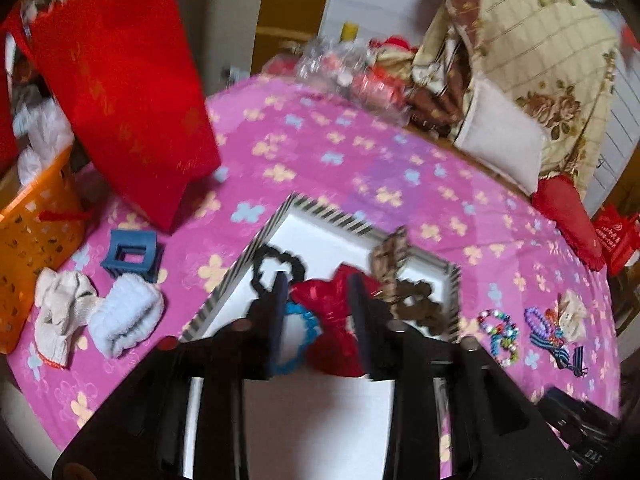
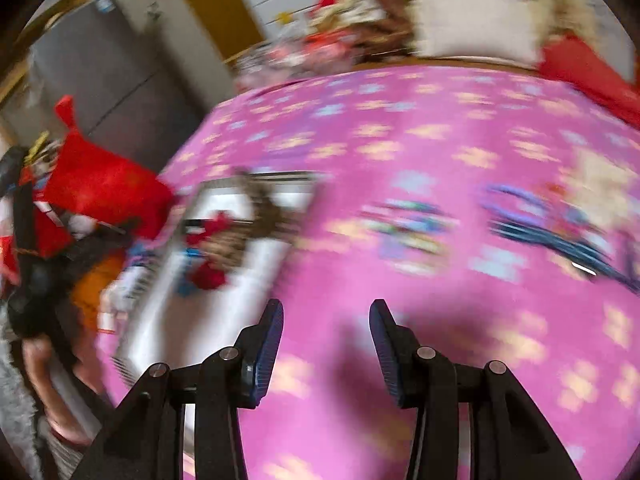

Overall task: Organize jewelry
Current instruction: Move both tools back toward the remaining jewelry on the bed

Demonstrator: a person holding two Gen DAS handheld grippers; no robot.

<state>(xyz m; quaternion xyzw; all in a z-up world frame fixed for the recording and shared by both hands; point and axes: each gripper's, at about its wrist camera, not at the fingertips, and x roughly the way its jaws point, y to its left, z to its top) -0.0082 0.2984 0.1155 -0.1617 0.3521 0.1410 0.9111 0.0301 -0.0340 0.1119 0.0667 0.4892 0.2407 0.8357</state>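
I'm over the white tray (image 1: 320, 240) with my left gripper (image 1: 318, 312), its jaws parted and hanging above a red bow (image 1: 332, 308). The bow lies between the two fingers as the left camera sees it, but the pads do not press it, so nothing is gripped there. Inside the tray, which has a black-and-white striped rim, I see a black scrunchie (image 1: 280, 266) at the far left, a blue ring (image 1: 300, 340) close in under the left finger, the red bow in the middle and a brown patterned bow (image 1: 400, 276) draped over the right rim.

The tray sits on a pink flowered cloth (image 1: 360, 160) that covers the counter. Off to the right of the tray, well apart from it, lie a multicoloured bead bracelet (image 1: 498, 334), a purple bead bracelet (image 1: 540, 322) and a striped blue ribbon (image 1: 564, 354) (all bunched near a pale fabric flower).

My right gripper (image 2: 326, 352) is above bare pink cloth, jaws released and empty; its view is badly smeared. The bracelets and ribbon show only as coloured streaks ahead and to the right there, and the tray is off to the left.

On the left of the counter stand a red bag (image 1: 120, 92), an orange basket (image 1: 32, 240), a blue hair claw (image 1: 134, 254) and rolled socks (image 1: 128, 314).
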